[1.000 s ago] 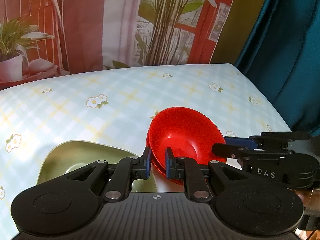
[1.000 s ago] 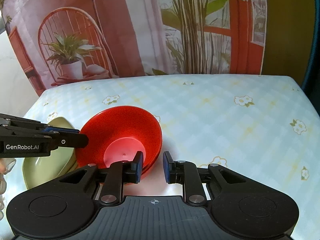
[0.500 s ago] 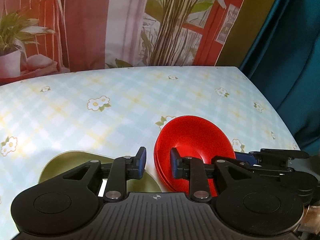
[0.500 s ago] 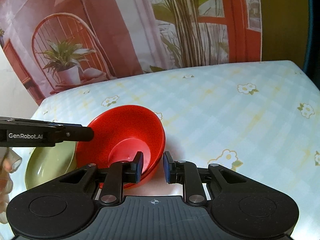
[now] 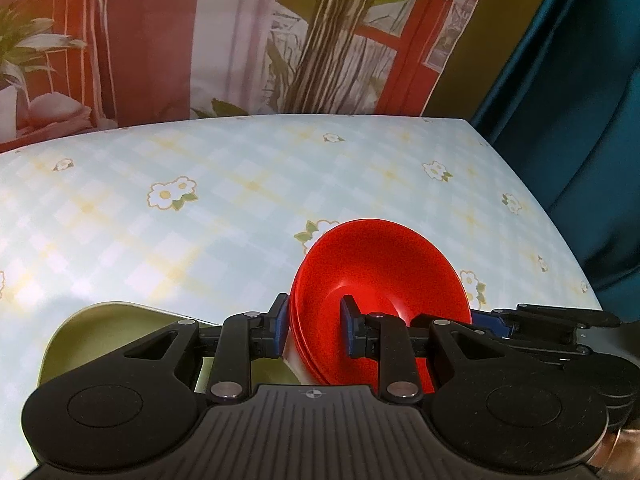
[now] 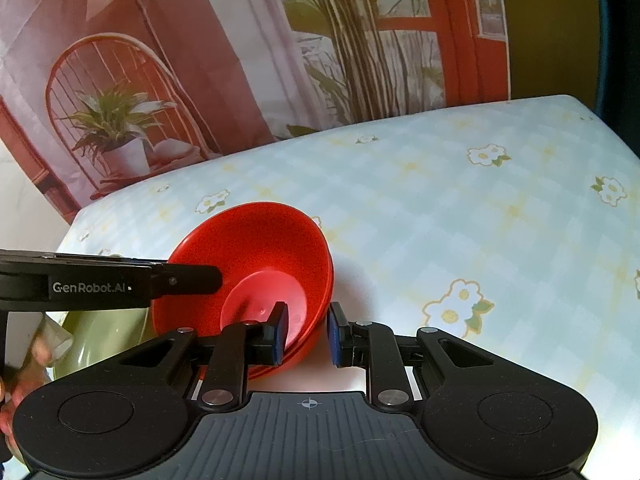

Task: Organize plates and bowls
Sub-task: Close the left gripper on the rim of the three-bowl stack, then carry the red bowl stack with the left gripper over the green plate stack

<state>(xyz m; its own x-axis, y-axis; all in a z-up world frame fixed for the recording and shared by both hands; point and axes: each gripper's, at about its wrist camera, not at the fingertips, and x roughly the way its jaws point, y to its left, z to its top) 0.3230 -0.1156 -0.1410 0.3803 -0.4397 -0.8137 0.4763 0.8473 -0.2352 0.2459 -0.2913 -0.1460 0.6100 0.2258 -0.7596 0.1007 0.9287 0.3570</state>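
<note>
Left gripper (image 5: 313, 326) jaws just opened from a narrow gap to a wider one; now straddling near rim of red bowl stack (image 5: 380, 272), one pad outside the wall, one inside, pad contact not clear. Previously both pads at the stack's near-left edge. Stack tilted more steeply toward the green dish (image 5: 120, 332), as seen from right wrist. Right gripper (image 6: 306, 332) rolled slightly relative to the stack.
</note>
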